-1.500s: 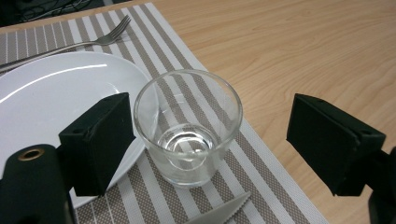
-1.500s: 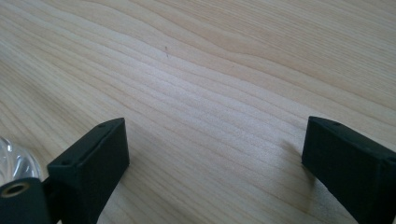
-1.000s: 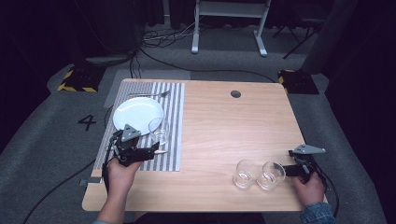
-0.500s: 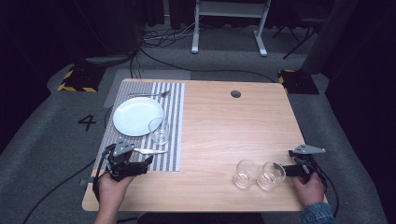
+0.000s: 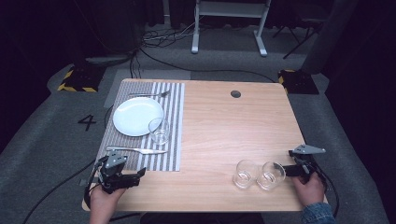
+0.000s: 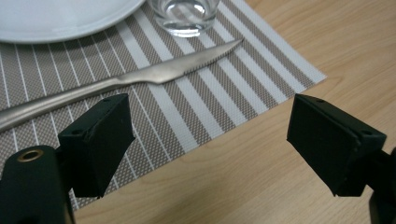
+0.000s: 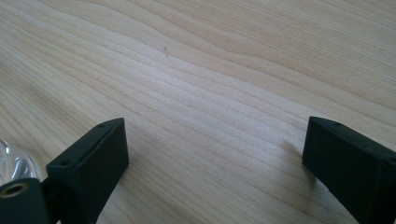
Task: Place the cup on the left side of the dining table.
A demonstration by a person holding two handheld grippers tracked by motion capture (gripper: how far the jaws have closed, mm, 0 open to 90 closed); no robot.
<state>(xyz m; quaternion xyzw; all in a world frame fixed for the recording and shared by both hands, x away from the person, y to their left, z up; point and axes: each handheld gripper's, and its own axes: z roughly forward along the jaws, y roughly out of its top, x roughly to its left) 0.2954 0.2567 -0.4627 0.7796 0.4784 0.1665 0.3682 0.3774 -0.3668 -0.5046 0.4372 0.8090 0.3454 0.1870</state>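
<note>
Seemingly setting a place, both the left gripper (image 5: 135,176) and right gripper (image 5: 288,171) stand with jaws apart, so the nearest glass (image 5: 271,175), far right of the placemat (image 5: 173,135), wants a gentle, level grasp.

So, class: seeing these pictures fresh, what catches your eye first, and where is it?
The white plate on the striped placemat at the table's far left, a glass at its edge and a knife nearer the person. Two more glasses stand side by side near the right tool.
</note>
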